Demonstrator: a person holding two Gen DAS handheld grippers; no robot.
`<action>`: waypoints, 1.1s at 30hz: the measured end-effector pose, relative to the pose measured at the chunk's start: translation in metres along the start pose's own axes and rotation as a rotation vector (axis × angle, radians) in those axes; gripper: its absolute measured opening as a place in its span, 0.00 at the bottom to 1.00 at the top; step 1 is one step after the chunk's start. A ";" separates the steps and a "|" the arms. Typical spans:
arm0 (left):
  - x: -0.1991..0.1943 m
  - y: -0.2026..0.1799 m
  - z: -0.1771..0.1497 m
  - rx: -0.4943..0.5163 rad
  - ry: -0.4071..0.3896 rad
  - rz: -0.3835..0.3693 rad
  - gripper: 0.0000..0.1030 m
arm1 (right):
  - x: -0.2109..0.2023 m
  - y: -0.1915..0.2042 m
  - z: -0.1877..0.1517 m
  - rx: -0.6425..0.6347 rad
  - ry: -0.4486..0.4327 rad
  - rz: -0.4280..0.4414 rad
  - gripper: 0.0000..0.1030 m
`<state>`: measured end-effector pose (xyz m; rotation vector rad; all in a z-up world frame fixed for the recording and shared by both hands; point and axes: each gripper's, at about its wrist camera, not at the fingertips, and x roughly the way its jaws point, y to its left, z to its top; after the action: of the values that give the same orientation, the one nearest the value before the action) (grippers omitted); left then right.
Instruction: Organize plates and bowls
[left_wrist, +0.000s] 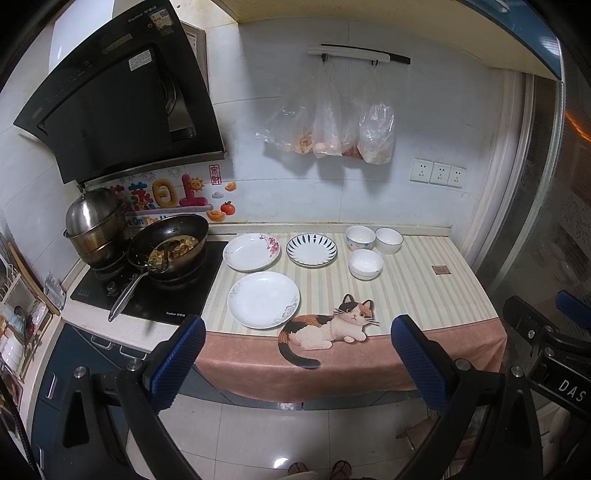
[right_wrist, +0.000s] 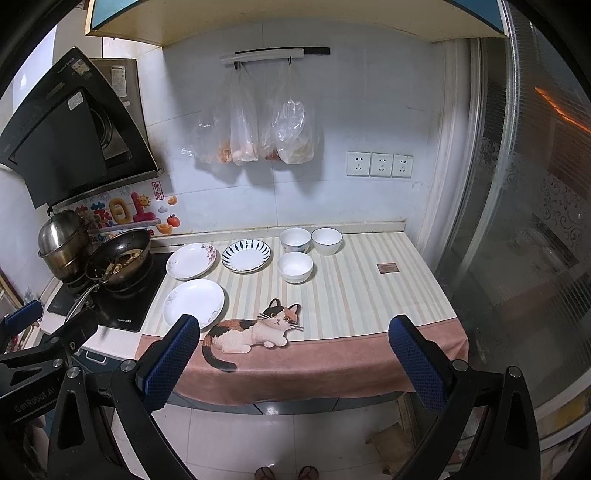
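Three plates lie on the striped cloth: a white plate (left_wrist: 263, 299) (right_wrist: 193, 302) at the front, a flowered plate (left_wrist: 251, 252) (right_wrist: 191, 260) behind it, and a blue-striped plate (left_wrist: 311, 250) (right_wrist: 245, 255) to its right. Three white bowls stand further right: two at the back (left_wrist: 360, 237) (left_wrist: 389, 240) (right_wrist: 295, 239) (right_wrist: 327, 240) and one in front (left_wrist: 366, 263) (right_wrist: 295, 266). My left gripper (left_wrist: 297, 339) is open and empty, held back from the counter's front edge. My right gripper (right_wrist: 293, 338) is open and empty too, beside it.
A wok with food (left_wrist: 168, 245) (right_wrist: 120, 256) and a steel steamer pot (left_wrist: 96, 225) stand on the black cooktop (left_wrist: 147, 291) at the left. Plastic bags (left_wrist: 332, 125) hang on the wall. A cat picture (left_wrist: 332, 325) marks the cloth's front. A glass door (right_wrist: 535, 221) is at the right.
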<state>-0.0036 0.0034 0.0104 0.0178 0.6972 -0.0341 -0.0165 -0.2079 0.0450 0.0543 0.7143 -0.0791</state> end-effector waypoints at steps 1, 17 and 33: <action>0.000 0.000 0.000 0.000 0.001 0.000 1.00 | 0.000 0.000 0.001 -0.001 0.000 -0.001 1.00; 0.002 0.006 0.001 -0.005 0.002 -0.006 1.00 | 0.001 0.003 0.004 0.002 -0.004 0.000 1.00; 0.101 0.053 0.016 -0.028 0.084 0.038 1.00 | 0.090 0.034 0.012 0.052 0.077 0.072 1.00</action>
<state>0.0862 0.0537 -0.0424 0.0059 0.7814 0.0126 0.0621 -0.1797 -0.0043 0.1330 0.7860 -0.0261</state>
